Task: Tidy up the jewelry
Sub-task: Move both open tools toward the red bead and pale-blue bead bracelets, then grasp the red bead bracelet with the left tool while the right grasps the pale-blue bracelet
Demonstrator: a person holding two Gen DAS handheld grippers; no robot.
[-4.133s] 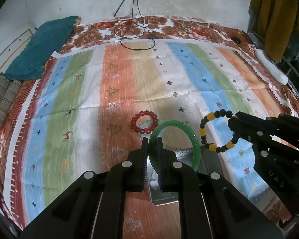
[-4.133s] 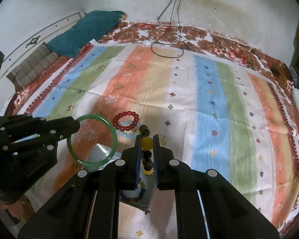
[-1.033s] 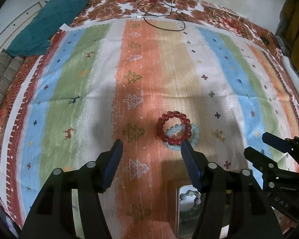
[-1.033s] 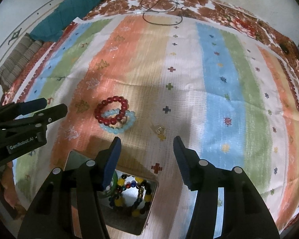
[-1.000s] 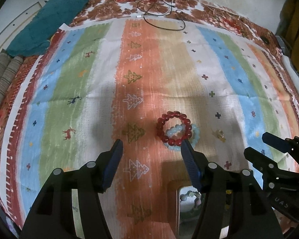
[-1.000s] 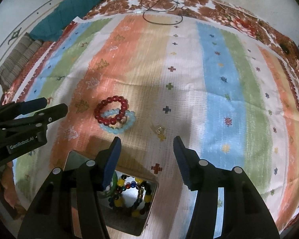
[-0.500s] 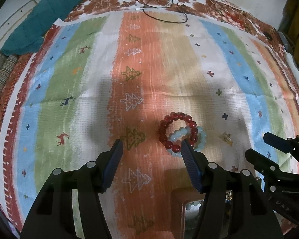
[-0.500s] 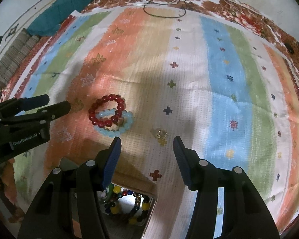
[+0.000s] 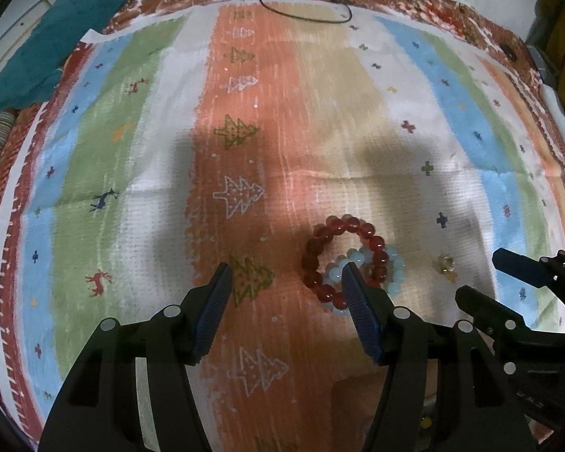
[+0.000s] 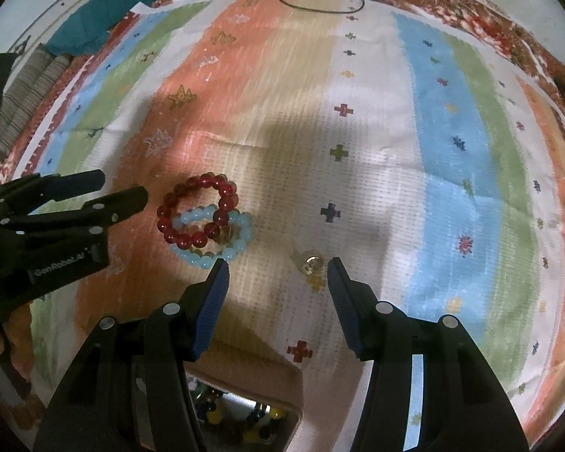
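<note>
- striped cloth (image 9: 320,120) covers the whole surface.
- left gripper (image 9: 286,282) spread wide, empty; red bead bracelet (image 9: 342,260) at its 1 o'clock.
- right gripper (image 10: 277,278) spread wide, empty.
- red bead bracelet overlaps pale blue bracelet (image 10: 222,241), touching.
- small gold piece (image 10: 310,263), perhaps a ring, at 1 o'clock between the right fingertips.
</note>
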